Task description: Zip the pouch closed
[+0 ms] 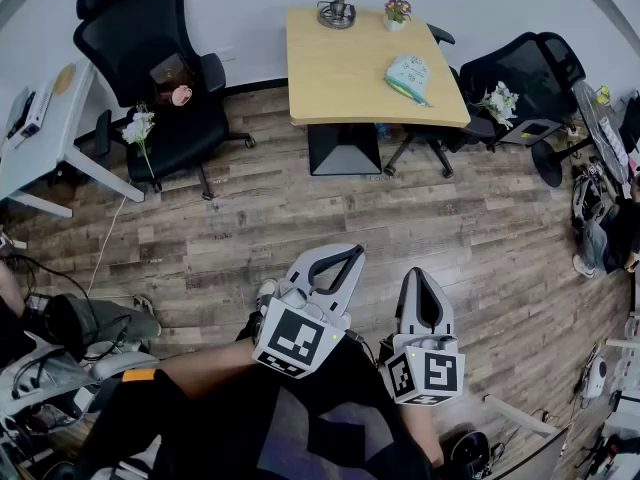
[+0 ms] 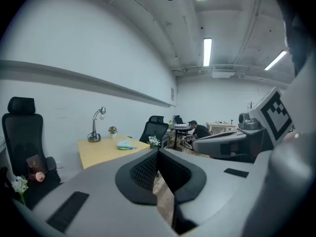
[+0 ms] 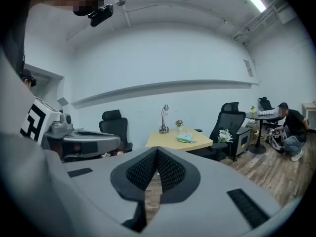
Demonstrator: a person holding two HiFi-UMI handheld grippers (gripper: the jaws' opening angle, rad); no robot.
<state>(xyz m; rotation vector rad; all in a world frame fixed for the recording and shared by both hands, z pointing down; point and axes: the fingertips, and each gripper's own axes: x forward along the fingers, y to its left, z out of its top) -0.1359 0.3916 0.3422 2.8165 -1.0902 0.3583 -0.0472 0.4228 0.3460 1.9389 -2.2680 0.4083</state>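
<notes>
A light teal pouch (image 1: 408,72) lies on the wooden table (image 1: 340,73) far ahead, near the table's right edge. The same pouch (image 2: 125,144) shows small in the left gripper view, and the pouch (image 3: 186,138) also appears in the right gripper view. My left gripper (image 1: 357,251) is held close to my body over the floor, jaws shut with nothing between them. My right gripper (image 1: 417,273) sits just to its right, also shut and empty. Both are well short of the table. In their own views the left gripper (image 2: 158,150) and right gripper (image 3: 156,150) show the jaw tips meeting.
A desk lamp (image 1: 338,8) and a small flower pot (image 1: 397,12) stand at the table's far edge. Black office chairs stand at the left (image 1: 160,63) and right (image 1: 520,78). A white desk (image 1: 40,128) is at far left. A person (image 3: 291,127) crouches at far right.
</notes>
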